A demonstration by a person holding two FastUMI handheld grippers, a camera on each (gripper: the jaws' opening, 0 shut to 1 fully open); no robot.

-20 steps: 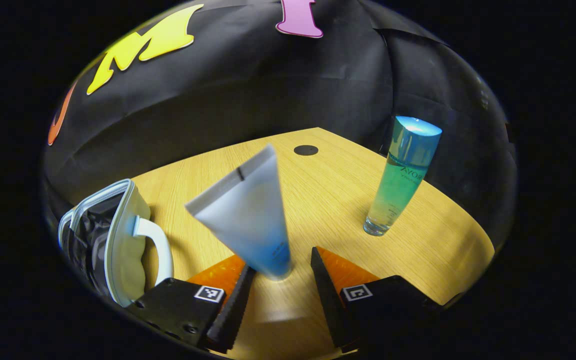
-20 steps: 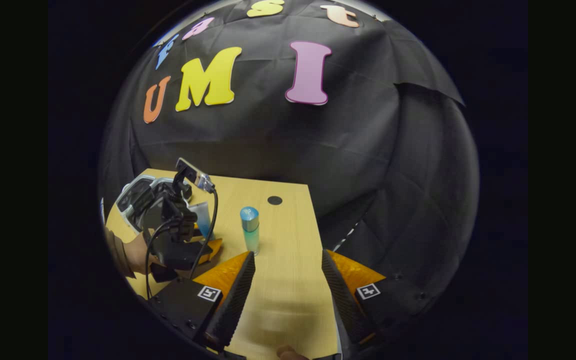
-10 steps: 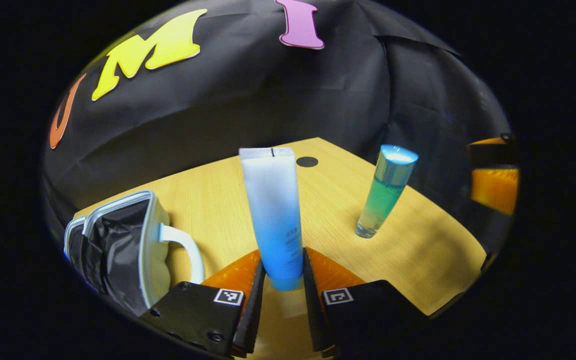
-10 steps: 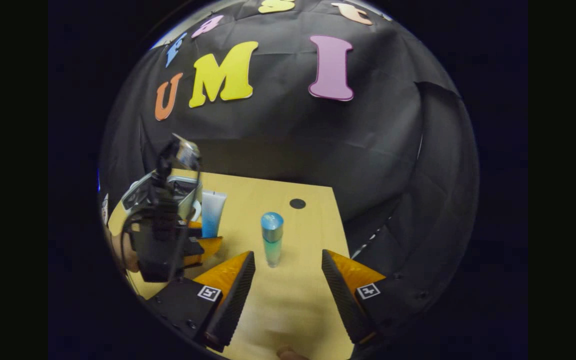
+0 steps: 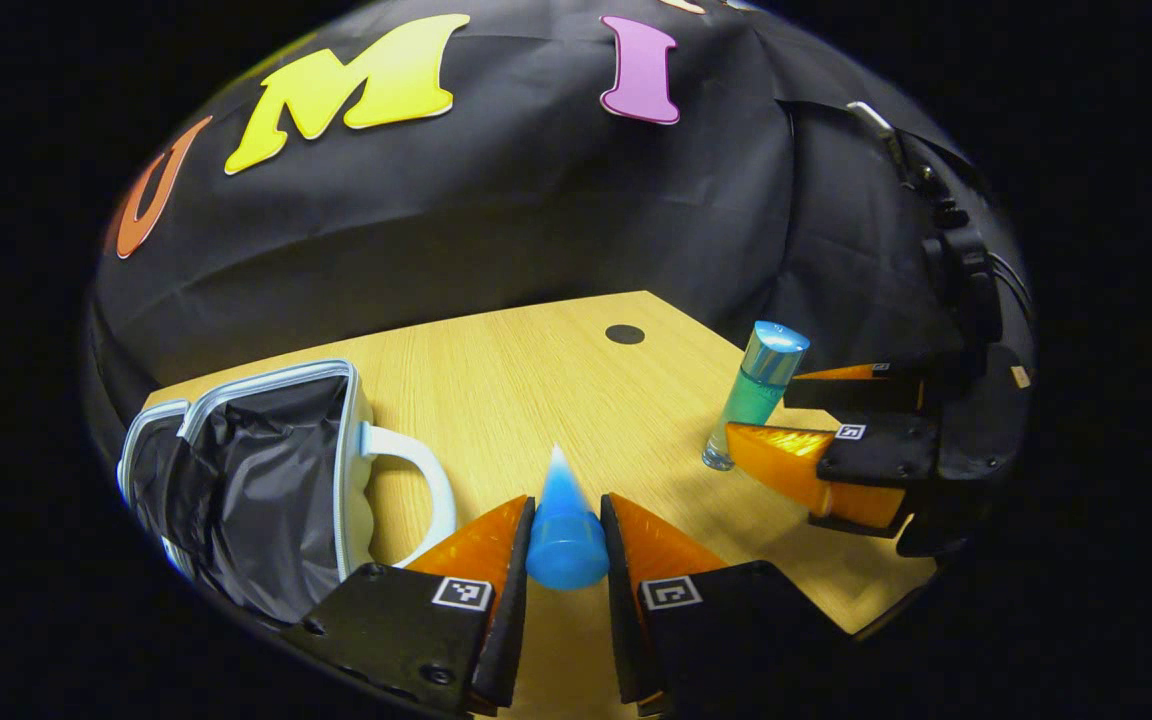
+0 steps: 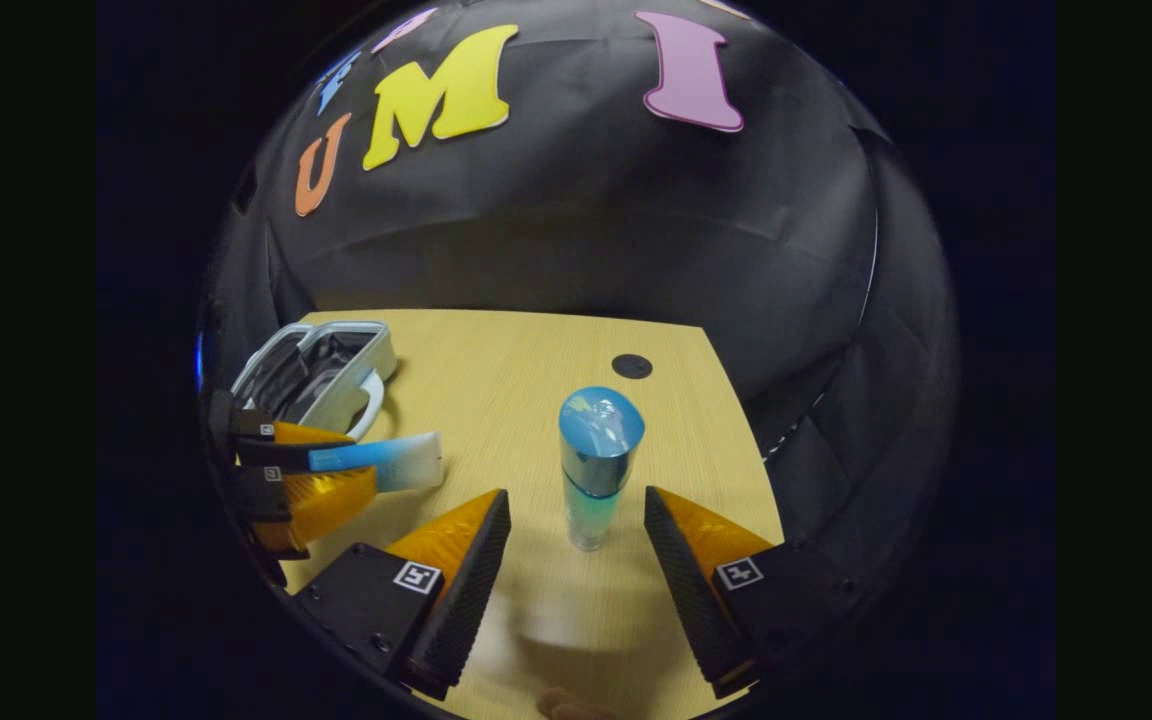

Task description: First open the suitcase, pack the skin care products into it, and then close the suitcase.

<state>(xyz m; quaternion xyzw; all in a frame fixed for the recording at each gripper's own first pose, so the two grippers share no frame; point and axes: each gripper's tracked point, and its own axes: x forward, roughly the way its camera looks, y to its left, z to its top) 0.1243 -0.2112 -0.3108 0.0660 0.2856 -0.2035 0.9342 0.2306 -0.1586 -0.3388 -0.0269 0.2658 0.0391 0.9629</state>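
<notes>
My left gripper is shut on a blue-and-white squeeze tube, held lying flat above the table and pointing away from the camera. In the right gripper view the same tube lies level in the left gripper. A small white suitcase with a white handle lies open at the left, its dark lining showing; it also shows as the suitcase. A tall green bottle with a blue cap stands upright between the spread fingers of my open right gripper, not touched. The bottle stands by the right gripper.
A wooden table carries everything, with a round black cable hole near its far edge. The table's right edge drops off close to the bottle. Black cloth walls the booth behind.
The left gripper tilted the tube from upright to lying level. The right gripper moved in around the bottle, which now stands between its fingers.
</notes>
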